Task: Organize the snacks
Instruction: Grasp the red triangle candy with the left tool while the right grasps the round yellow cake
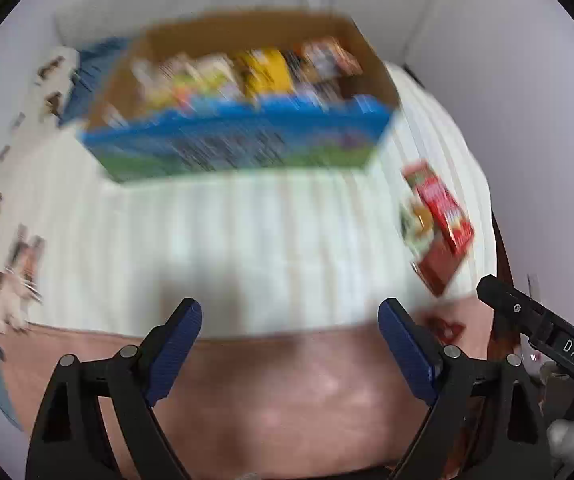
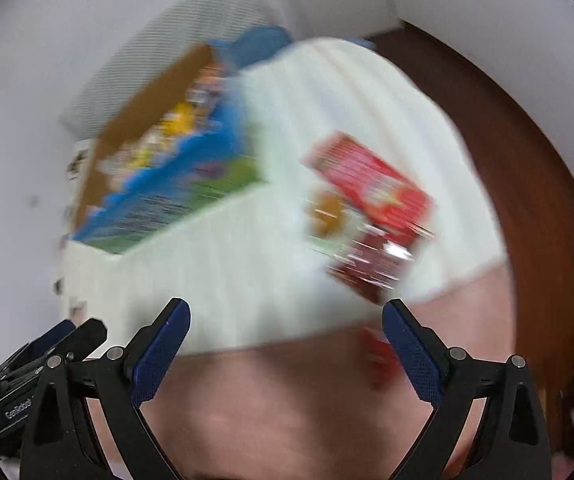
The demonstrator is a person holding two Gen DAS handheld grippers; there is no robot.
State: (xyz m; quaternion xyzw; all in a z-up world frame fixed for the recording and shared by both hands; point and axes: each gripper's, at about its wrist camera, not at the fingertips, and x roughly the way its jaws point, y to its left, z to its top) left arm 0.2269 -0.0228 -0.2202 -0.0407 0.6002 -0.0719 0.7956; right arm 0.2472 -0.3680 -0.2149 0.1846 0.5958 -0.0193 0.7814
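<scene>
**Snacks packed in a cardboard box on ribbed white cloth**

Snacks (image 1: 247,72) filled the blue-printed cardboard box (image 1: 239,148). Right of the box, near the ribbed cloth's (image 1: 247,248) edge, lay flat red packets (image 1: 439,220). Left tongs (image 1: 291,344) and right tongs (image 2: 287,344) gaped wide, empty, over bare cloth before the box.

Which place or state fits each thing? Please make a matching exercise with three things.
Things:
1. carton
2. red box
3. left gripper

Places or states:
a. lies outside the carton, on the white cloth
b. open, holds nothing
c. holds snack packs inside

Pairs: 1-c, 2-a, 3-b
</scene>
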